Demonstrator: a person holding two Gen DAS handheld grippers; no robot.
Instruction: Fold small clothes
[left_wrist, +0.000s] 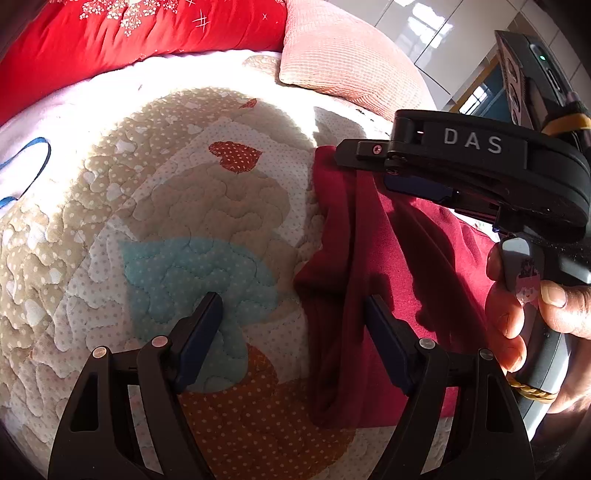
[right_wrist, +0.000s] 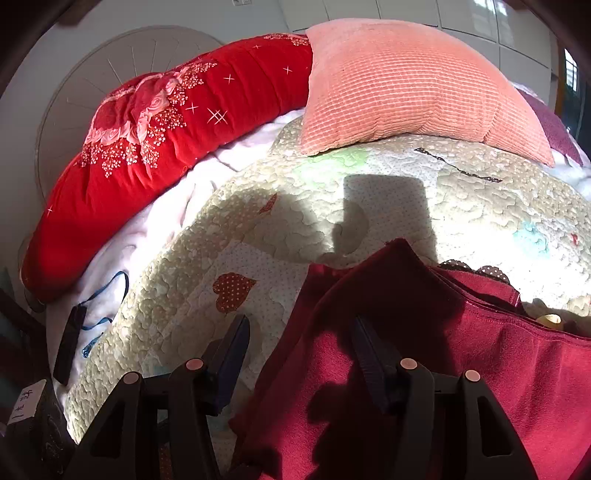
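Below both grippers, spread flat: a quilted bedspread (left_wrist: 166, 206) with polka-dot heart patches. Lying on it, a dark red garment (left_wrist: 399, 277), partly folded, creased along its left edge.

Left gripper (left_wrist: 291, 306): spread wide, gripping nothing. Left finger (left_wrist: 201, 332) over the pale blue patch of the quilt, right finger (left_wrist: 388, 343) over the red cloth, with the garment's left edge running between the two. Whether touching the fabric or just above it, cannot tell.

Right gripper (right_wrist: 299, 339): likewise spread wide and not clamped on anything. Left finger (right_wrist: 232, 354) over bare quilt, right finger (right_wrist: 369, 354) over the garment, the cloth's folded left border passing between them. Seen from the left wrist camera as a black body marked "DAS" reaching in from the right above the garment's far end, with a bare hand (left_wrist: 524, 314) on its handle.

Ahead of the right gripper's fingers, a raised corner of the garment (right_wrist: 402, 251), and to its right a strip of brown dotted trim (right_wrist: 480, 271) at the cloth's far edge.

Farther ahead, well beyond the garment: a peach ribbed cushion (right_wrist: 406, 88) and, left of it, a long red floral bolster (right_wrist: 155, 136). Far left of the right gripper, a black strap with blue cord (right_wrist: 70, 343) on the white sheet (right_wrist: 122, 258).
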